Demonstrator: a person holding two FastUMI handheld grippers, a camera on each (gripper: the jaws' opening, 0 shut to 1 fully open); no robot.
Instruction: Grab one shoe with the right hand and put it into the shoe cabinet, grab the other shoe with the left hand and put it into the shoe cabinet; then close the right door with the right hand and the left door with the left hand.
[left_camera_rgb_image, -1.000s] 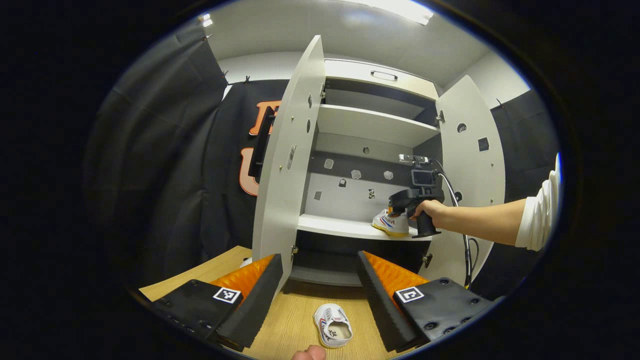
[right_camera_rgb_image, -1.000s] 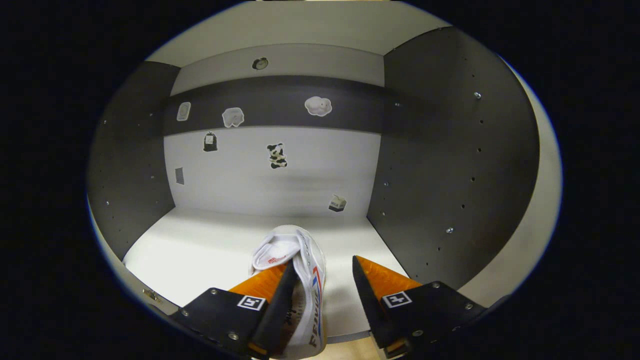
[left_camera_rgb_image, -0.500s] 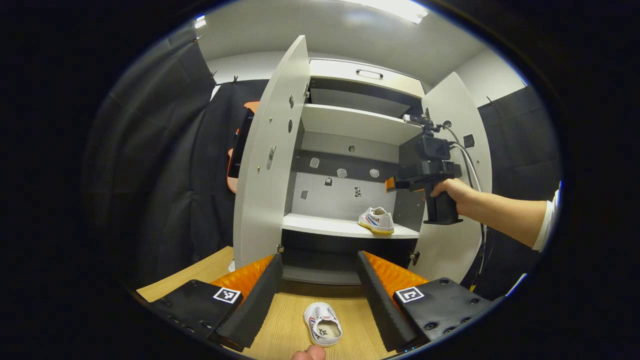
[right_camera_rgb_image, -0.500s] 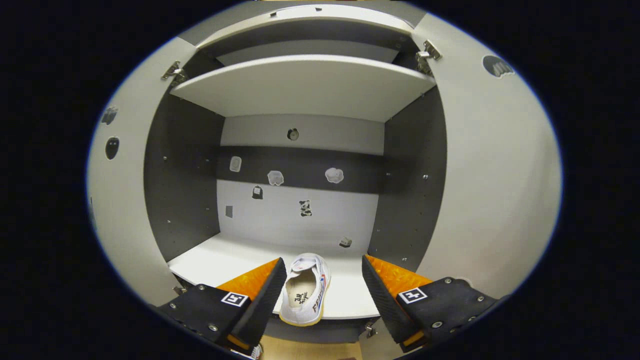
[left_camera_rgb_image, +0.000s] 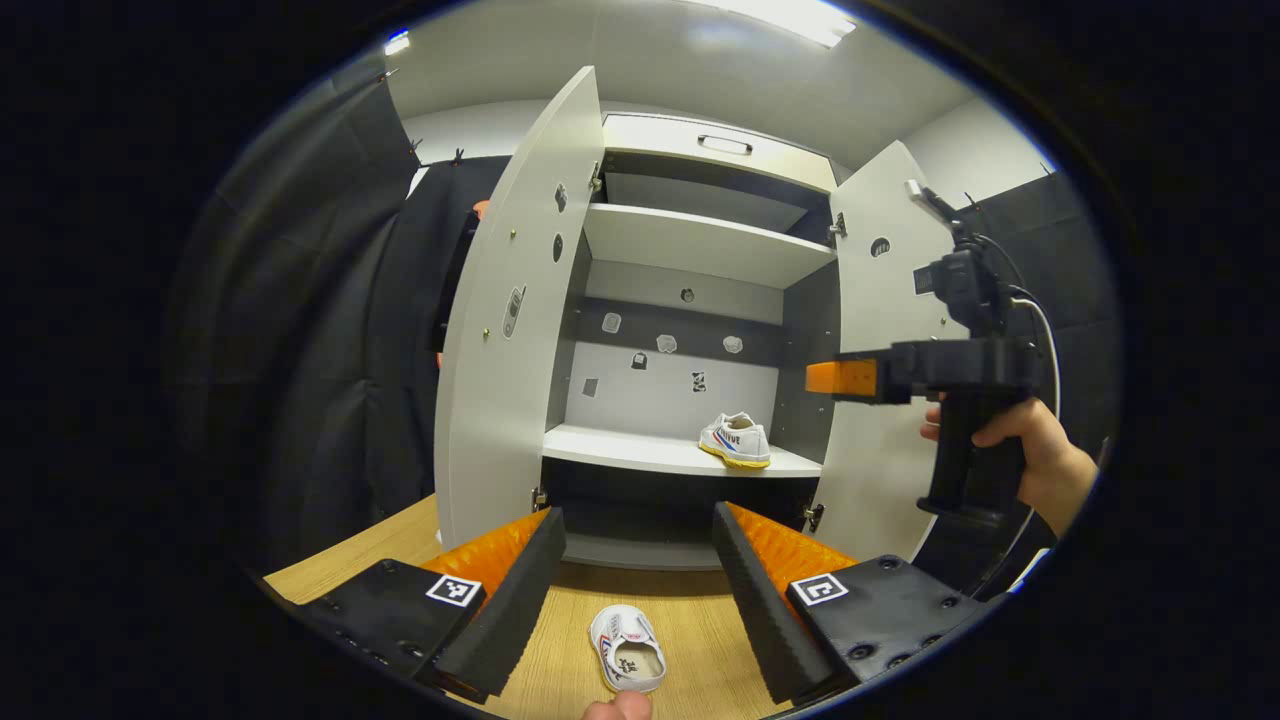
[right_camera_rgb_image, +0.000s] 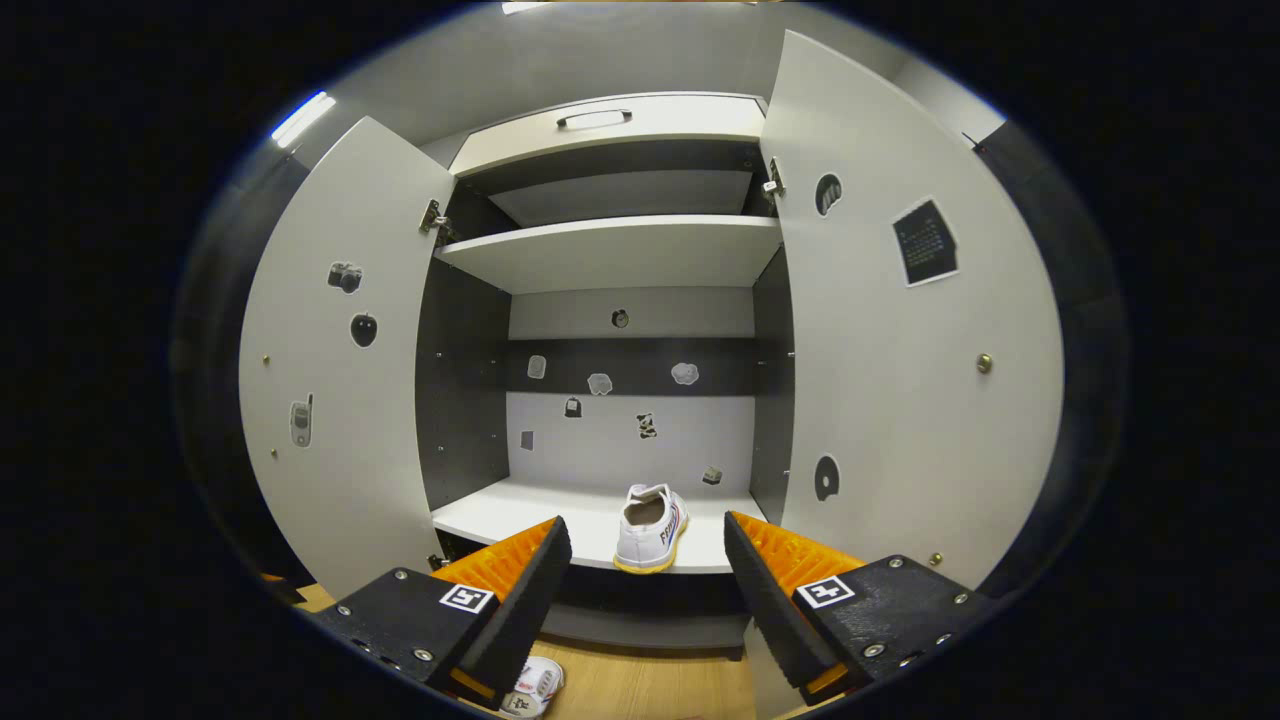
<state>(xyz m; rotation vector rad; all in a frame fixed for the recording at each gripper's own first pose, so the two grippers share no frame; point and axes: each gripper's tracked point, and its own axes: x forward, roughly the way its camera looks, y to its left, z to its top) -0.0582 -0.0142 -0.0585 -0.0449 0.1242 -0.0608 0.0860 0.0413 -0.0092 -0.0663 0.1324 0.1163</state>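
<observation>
A white shoe (left_camera_rgb_image: 736, 441) (right_camera_rgb_image: 651, 516) rests on the right half of the shoe cabinet's lower shelf (left_camera_rgb_image: 625, 452) (right_camera_rgb_image: 520, 512), heel toward me. The other white shoe (left_camera_rgb_image: 627, 650) (right_camera_rgb_image: 533, 687) lies on the wooden floor in front of the cabinet. My left gripper (left_camera_rgb_image: 638, 580) hangs open just above that floor shoe, with nothing between its fingers. My right gripper (right_camera_rgb_image: 640, 585) is open and empty, well back from the cabinet; in the left gripper view it is at the right (left_camera_rgb_image: 842, 377), held by a hand. Both doors, left (left_camera_rgb_image: 510, 310) (right_camera_rgb_image: 340, 380) and right (left_camera_rgb_image: 885, 330) (right_camera_rgb_image: 900, 340), stand open.
The cabinet has an upper shelf (right_camera_rgb_image: 610, 250) and a top drawer with a handle (right_camera_rgb_image: 593, 118). Small stickers dot the back panel and doors. Black cloth walls stand on both sides. A cable (left_camera_rgb_image: 1040, 330) trails from the right gripper's handle.
My right gripper let go of the shoe on the shelf and drew back out of the cabinet, up and to the right. My left gripper shifted slightly; the floor shoe sits a little farther off.
</observation>
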